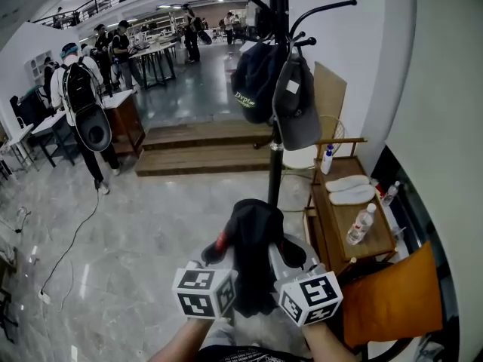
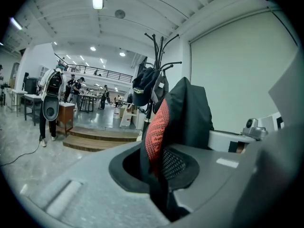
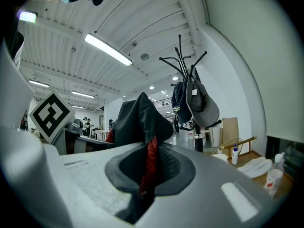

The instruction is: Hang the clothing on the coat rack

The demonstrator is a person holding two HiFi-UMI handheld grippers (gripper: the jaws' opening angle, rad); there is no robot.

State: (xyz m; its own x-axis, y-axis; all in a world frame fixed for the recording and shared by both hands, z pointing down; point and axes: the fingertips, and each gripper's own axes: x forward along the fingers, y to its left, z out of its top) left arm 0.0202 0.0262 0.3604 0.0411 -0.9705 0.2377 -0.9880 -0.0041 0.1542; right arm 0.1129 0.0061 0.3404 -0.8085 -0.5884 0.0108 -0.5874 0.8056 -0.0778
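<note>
Black cloth with a red mesh edge is pinched in both grippers. The left gripper [image 2: 159, 170] is closed on one fold of the garment [image 1: 253, 228]. The right gripper [image 3: 145, 170] is clamped on another fold, with red trim running down between its jaws. The garment is held bunched between the two, in front of the rack [image 1: 275, 164] and well below its hooks. It does not appear to touch the pole.

On the rack a dark cap [image 1: 253, 78] and a grey cap [image 1: 296, 108] are hung, crowding the side nearest the garment. A curved hook [image 1: 332, 6] above the grey cap looks free.

The step in hand is judged to be the carry toward the rack, and no hanging has begun. To be done well, the garment should be raised above the free hook rather than pushed at it from below. An open fold or loop should be spread between the grippers so that the hook's tip can pass through. Which part is best offered cannot be told, since the bunching hides any collar or loop. The caps should be given room, as a brush from the cloth could knock them off. The load is best lowered straight down, because a sideways tug might rock the slim pole. Both grips should be held until the hook is seen to bear the weight, and one should then be let go before the other.

A low table [image 1: 332, 217] right of the rack's foot lies outside the likely path.
</note>
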